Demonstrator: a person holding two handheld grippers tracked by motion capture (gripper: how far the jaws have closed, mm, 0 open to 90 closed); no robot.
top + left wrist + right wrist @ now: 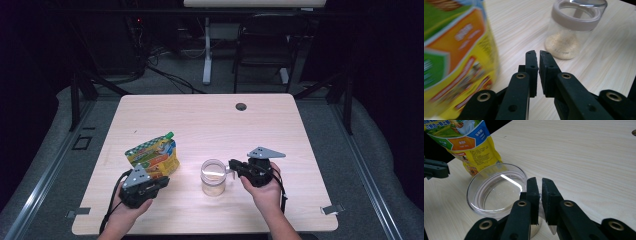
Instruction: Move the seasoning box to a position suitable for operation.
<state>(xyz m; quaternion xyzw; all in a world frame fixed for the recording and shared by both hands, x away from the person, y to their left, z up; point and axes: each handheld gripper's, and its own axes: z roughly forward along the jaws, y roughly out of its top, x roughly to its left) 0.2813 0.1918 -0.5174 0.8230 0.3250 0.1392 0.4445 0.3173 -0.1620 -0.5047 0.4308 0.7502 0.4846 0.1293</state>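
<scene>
1. High view: clear jar (213,176) stands near the front middle of the wooden table (210,120); yellow spout pouch (153,156) sits to its left. Left gripper (159,183) is just below the pouch, right gripper (233,165) at the jar's rim.
2. Left gripper view: jaws nearly together, nothing between them; pouch just beside, jar beyond holds pale powder (562,46).
3. Right gripper view: jaws pinch what looks like a small clear tab (540,206) at the rim, though it is partly hidden.
</scene>
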